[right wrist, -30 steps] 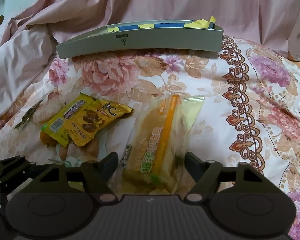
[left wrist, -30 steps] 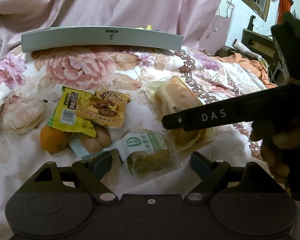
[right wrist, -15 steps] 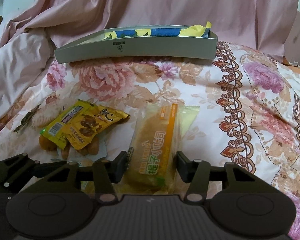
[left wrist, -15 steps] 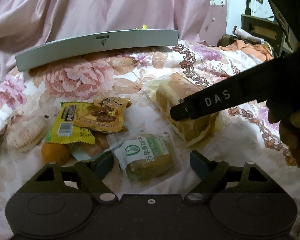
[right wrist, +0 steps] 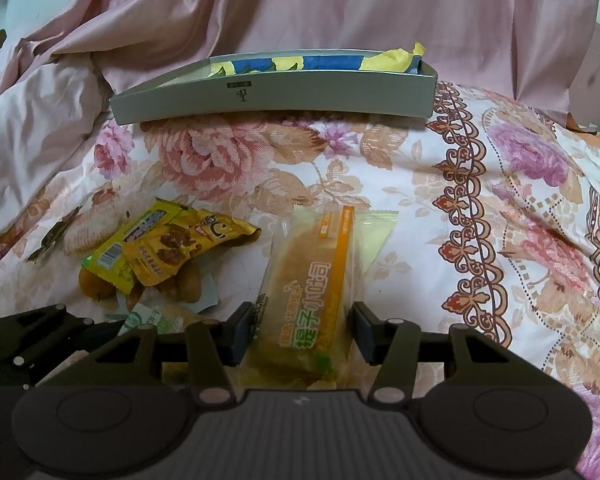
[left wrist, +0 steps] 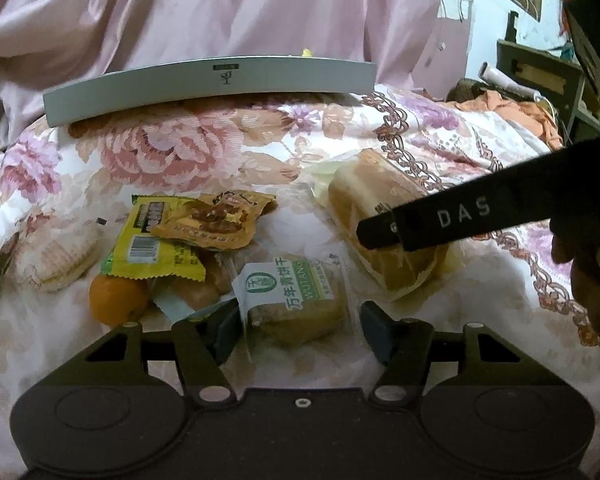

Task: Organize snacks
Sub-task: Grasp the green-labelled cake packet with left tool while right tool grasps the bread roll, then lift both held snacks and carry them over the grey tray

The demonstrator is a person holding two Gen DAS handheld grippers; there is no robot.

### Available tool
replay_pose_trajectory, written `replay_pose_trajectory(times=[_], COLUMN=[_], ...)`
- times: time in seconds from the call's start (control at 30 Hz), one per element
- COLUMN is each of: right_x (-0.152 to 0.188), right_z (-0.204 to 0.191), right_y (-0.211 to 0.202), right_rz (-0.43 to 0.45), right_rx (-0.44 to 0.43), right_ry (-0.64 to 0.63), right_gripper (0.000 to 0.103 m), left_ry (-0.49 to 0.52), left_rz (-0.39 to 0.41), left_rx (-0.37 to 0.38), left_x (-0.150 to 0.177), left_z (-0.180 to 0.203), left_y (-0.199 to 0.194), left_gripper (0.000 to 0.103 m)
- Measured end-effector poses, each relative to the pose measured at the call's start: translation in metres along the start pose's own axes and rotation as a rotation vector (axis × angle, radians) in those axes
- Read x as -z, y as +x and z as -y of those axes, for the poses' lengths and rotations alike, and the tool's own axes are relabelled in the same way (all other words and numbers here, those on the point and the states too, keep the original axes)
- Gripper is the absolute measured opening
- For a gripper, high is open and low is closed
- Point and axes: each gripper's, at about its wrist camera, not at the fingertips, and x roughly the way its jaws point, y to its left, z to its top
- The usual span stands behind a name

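On the flowered bed cover (right wrist: 440, 208) the snacks lie in a loose heap toward its left side. Farthest left is a pale ridged cake (left wrist: 55, 256) in clear wrap. Next comes an orange (left wrist: 117, 300), partly under a yellow packet (left wrist: 151, 248), and a tan packet (left wrist: 215, 220) overlaps that one's upper right corner. Small brown rolls (left wrist: 203, 288) show beneath both packets.

The left claw (left wrist: 295, 330) sits low at the near edge of the bed, its fingers apart on either side of a green-labelled pastry (left wrist: 295, 300) in clear wrap. The left finger touches the wrap; a gap shows at the right finger, so it is open around the pastry, not gripping it.

To the right, the right claw (right wrist: 300, 334) has both pads against the sides of a long bread pack (right wrist: 316, 280) with an orange stripe, closed on its near end. The pack's far end rests on the cover.

At the far edge of the bed a grey tray (right wrist: 275, 96) lies flat, with blue and yellow paper (right wrist: 320, 62) inside. Pink cloth (right wrist: 340, 8) rises behind it.
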Motion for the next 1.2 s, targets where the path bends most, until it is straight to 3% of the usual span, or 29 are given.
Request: replay_pose_trajectory(times=[0.3, 0.47, 0.67, 1.2], right_x=[0.003, 0.004, 0.006, 0.007], right_z=[-0.003, -0.001, -0.013, -0.021], right_y=[0.007, 0.007, 0.003, -0.004], right_rz=[-0.008, -0.006, 0.021, 0.073], right_rx=[0.003, 0.000, 0.029, 0.048], right_ry=[-0.015, -0.004, -0.078, -0.139], right_gripper=[0.063, 0.059, 0.054, 0.053], left_ry=[-0.010, -0.012, -0.006, -0.029], left_rz=[0.024, 0.040, 0.060, 0.085], left_rx=[0.005, 0.008, 0.008, 0.044], left_x=[0.003, 0.005, 0.007, 0.009], left_z=[-0.002, -0.003, -0.002, -0.003], left_y=[-0.003, -0.004, -0.008, -0.012], left_gripper=[0.062, 0.061, 0.058, 0.053])
